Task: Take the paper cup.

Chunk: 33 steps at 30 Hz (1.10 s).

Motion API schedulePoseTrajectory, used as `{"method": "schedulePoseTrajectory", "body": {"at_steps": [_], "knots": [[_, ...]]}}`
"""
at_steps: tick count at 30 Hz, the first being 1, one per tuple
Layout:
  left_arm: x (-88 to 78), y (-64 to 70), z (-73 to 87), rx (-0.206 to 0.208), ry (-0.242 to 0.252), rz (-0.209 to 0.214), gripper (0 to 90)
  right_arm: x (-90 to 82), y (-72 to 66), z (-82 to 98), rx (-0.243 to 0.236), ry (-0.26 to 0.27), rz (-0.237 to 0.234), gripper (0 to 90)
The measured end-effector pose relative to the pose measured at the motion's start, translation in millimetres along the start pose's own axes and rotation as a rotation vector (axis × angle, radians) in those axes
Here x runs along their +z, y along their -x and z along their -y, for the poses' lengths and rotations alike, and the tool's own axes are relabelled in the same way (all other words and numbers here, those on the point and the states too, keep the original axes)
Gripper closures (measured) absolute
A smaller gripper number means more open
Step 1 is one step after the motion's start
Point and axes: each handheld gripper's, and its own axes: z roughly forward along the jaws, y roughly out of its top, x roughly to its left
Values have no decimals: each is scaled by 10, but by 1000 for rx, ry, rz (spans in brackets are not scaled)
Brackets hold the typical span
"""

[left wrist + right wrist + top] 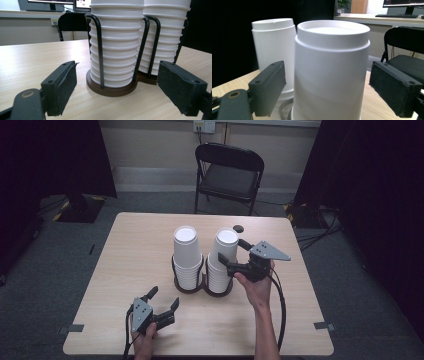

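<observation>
Two stacks of upturned white cups, a left stack [186,255] and a right stack [224,251], stand in a black wire holder [190,287] with a dark round base at the table's middle. My right gripper [231,249] is level with the right stack's top cup [332,62]. Its jaws stand either side of that cup, with a thin gap showing at each pad. The other stack's top cup [273,42] rises behind it. Near the front edge my left gripper [165,296] lies low and open, facing the holder's base [111,91] and the nearer stack [117,50], with nothing between its jaws.
The wooden table [135,245] has bare room left and right of the holder. A small dark object [239,228] lies behind the right stack. A black folding chair [227,175] stands beyond the far edge. Cables trail from both grippers toward the front edge.
</observation>
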Motion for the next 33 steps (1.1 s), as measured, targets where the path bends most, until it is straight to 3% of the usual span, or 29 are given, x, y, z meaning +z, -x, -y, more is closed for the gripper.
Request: {"method": "schedulePoseTrajectory", "body": {"at_steps": [5,21,33], "knots": [[0,2,0,2,2,2,162,115,31,-33,15,3,-26,135],[-6,6,2,6,5,2,162,365,35,90,23,-79,-12,134],[-8,6,3,9,7,1,162,404,36,144,14,-109,-3,136]]}}
